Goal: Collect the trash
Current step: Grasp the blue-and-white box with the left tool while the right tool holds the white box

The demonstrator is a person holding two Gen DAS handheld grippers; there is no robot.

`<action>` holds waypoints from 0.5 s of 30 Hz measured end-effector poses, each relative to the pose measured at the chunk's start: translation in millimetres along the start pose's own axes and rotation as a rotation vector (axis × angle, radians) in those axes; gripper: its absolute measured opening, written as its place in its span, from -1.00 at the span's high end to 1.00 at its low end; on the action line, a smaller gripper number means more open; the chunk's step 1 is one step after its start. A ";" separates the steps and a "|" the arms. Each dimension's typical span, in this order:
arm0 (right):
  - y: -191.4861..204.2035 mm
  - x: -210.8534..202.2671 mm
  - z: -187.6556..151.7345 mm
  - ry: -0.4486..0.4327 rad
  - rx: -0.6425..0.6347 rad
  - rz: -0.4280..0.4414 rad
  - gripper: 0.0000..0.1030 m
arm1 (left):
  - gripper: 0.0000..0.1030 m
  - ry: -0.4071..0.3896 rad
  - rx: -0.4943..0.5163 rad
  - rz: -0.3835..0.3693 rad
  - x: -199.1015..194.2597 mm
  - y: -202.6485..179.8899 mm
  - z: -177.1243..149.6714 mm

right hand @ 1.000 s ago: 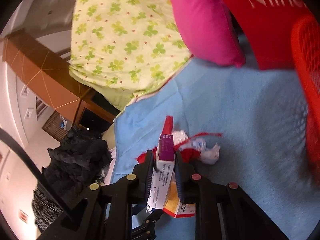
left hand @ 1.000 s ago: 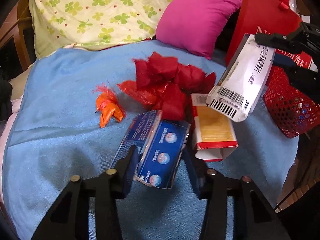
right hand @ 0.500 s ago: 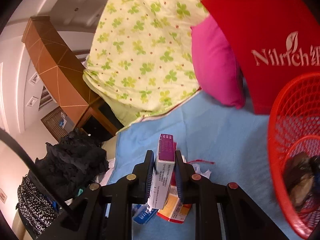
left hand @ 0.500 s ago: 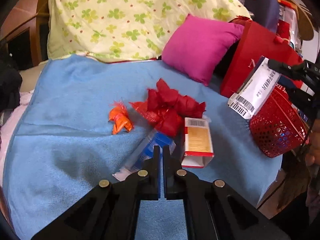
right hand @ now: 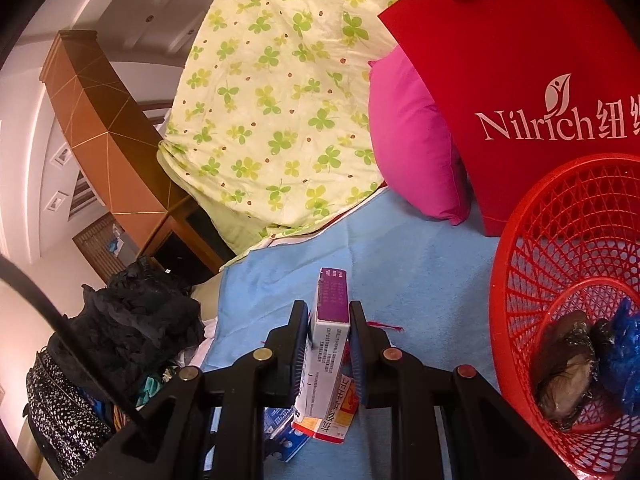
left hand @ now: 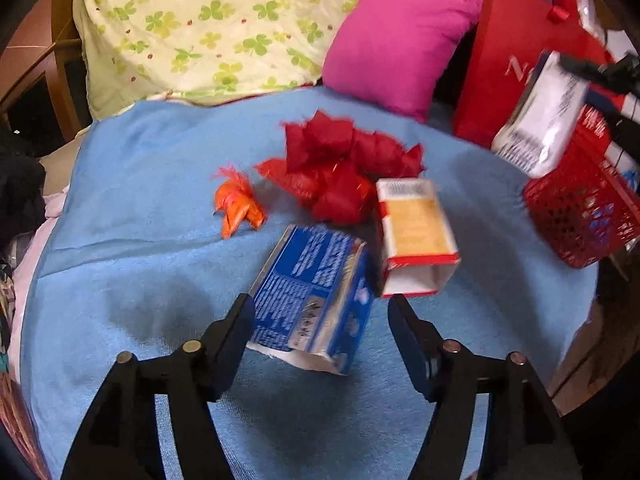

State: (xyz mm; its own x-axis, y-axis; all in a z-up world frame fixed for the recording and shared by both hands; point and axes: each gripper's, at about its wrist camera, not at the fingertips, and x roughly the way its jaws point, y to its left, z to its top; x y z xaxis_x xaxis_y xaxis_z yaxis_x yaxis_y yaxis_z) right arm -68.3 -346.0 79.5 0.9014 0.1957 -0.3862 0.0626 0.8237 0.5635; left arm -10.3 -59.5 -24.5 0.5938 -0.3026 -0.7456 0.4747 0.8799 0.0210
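A blue carton [left hand: 316, 292] lies on the blue bedcover between the fingers of my left gripper [left hand: 320, 304], whose jaws are opening; the right finger stands clear of it. Beside it lie a red and yellow carton [left hand: 416, 232], crumpled red wrapping [left hand: 344, 168] and an orange wrapper [left hand: 238, 206]. My right gripper [right hand: 329, 320] is shut on a white and purple box [right hand: 332, 308], held on edge above the bed, just left of the red mesh basket [right hand: 560, 260]. The left wrist view shows that box [left hand: 540, 120] above the basket [left hand: 580, 208].
The basket holds a dark bag [right hand: 568, 364] and a blue bag [right hand: 620, 360]. Behind it stand a red paper bag [right hand: 520, 80] and a pink pillow [right hand: 412, 148]. A clover-print quilt [left hand: 224, 24] fills the back. Dark clothes [right hand: 132, 320] are piled at the bed's left.
My left gripper closed over the blue carton, then opened wide again, the carton now standing fuller between its fingers. My right gripper carried its box up beside the basket.
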 end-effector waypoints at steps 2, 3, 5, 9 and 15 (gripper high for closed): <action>-0.5 0.6 -0.5 0.004 -0.004 0.001 0.58 | -0.37 0.028 -0.014 0.020 9.7 3.1 -0.3; -0.9 1.2 -0.5 0.010 -0.005 0.004 0.58 | -0.38 0.038 -0.030 0.021 14.9 6.1 0.1; 0.0 0.6 -1.7 0.011 -0.010 0.002 0.58 | -0.43 0.044 -0.057 0.007 20.6 10.1 0.7; 1.3 -1.9 -1.8 0.003 -0.029 -0.007 0.58 | -0.43 0.038 -0.080 0.000 23.2 12.1 1.6; 3.5 -1.5 -2.5 0.008 -0.028 -0.007 0.58 | -0.53 0.043 -0.038 0.039 23.9 -0.9 -2.1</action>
State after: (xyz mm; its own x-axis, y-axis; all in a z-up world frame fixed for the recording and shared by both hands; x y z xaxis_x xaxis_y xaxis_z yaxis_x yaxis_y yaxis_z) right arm -70.6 -342.1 80.2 0.8977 0.1935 -0.3958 0.0574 0.8395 0.5404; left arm 2.1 -66.7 -43.7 0.5823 -0.2524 -0.7728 0.4262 0.9043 0.0258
